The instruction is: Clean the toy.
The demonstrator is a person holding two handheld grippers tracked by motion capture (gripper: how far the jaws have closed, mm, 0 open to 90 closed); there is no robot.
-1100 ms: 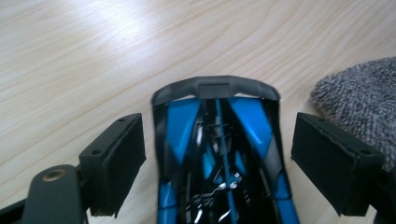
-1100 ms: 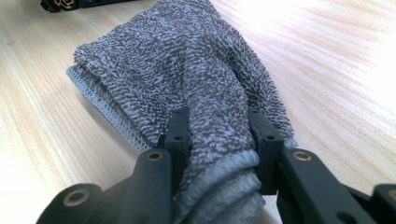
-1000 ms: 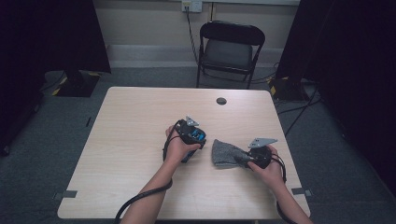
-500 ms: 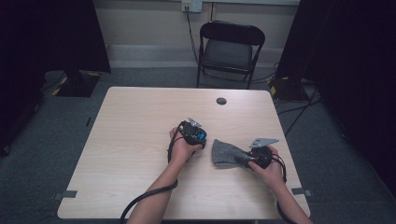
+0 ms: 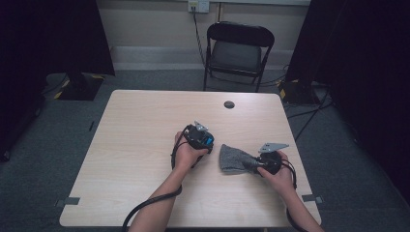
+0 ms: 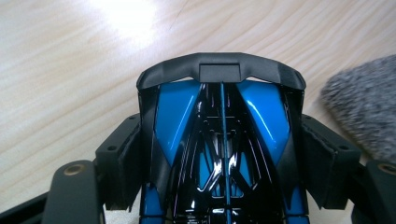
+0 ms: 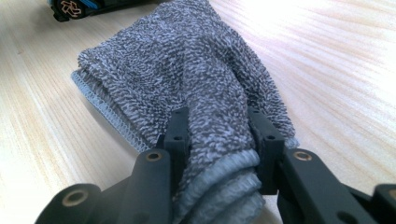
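Note:
A glossy blue and black toy car (image 6: 219, 140) sits between the jaws of my left gripper (image 6: 223, 158), whose pads (image 6: 123, 158) press on its sides. The jaws have just been closing on it. From the high view, the left gripper (image 5: 202, 137) rests with the car (image 5: 208, 140) at the table's middle. A folded grey terry cloth (image 7: 187, 70) lies on the table, and my right gripper (image 7: 218, 140) is shut on its near end. In the high view the cloth (image 5: 232, 158) lies between the two hands, with the right gripper (image 5: 254, 164) at its right end.
The light wooden table (image 5: 145, 121) carries a small black round thing (image 5: 229, 104) near its far edge. A black folding chair (image 5: 237, 48) stands behind the table. The cloth's edge (image 6: 364, 112) lies just right of the car.
The left forearm has shifted slightly to the right. Both grippers and the cloth stay where they were.

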